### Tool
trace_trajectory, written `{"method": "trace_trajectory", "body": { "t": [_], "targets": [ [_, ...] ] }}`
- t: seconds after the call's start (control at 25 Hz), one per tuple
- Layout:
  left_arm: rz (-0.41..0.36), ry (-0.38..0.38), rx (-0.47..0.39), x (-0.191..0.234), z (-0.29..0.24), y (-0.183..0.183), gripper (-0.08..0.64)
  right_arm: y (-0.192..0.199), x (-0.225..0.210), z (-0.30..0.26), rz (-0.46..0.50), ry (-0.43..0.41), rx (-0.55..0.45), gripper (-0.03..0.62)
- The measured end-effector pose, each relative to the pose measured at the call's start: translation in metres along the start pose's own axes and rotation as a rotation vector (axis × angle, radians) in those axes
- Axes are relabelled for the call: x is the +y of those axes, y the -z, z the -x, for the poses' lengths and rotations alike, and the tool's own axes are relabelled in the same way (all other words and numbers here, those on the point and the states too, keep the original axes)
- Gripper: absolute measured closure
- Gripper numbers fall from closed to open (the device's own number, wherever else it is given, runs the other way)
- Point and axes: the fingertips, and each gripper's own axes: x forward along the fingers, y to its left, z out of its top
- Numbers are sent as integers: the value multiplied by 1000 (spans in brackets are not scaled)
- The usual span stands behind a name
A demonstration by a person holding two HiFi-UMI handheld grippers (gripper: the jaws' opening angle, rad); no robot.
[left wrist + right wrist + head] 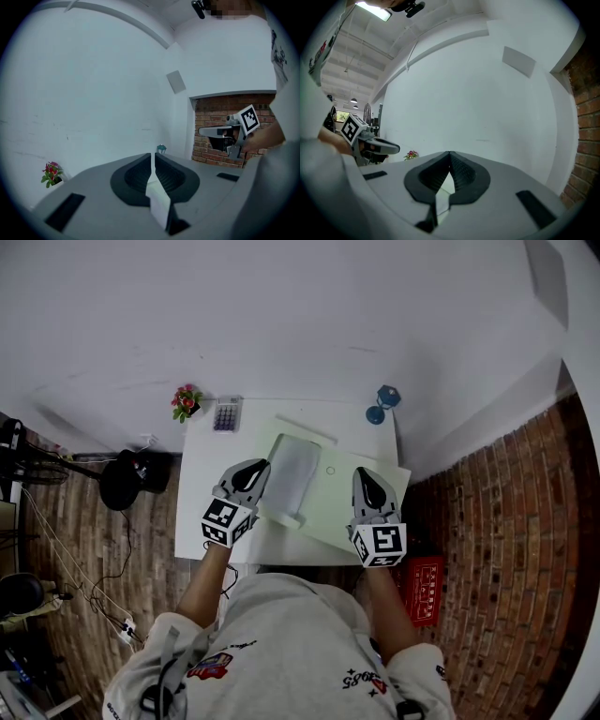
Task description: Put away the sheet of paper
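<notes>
Side by side above the counter [202, 521], left tool [255, 472] and right tool [365, 476] point level, jaws pressed together.

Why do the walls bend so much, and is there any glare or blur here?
Head view: the wide lens bows the wall and brickwork around the desk; light is soft and even. Left gripper view: dark corners, the left tongs up close look soft, a mosaic patch sits on top. Right gripper view: a ceiling lamp glares top left.
</notes>
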Motion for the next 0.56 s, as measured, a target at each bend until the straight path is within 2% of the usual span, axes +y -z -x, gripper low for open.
{"method": "trace_trajectory", "body": {
  "t": [0.56],
  "targets": [
    [1,6,5,-1,0,3,520,4,-1,1,-11,1,7,595]
  ]
}}
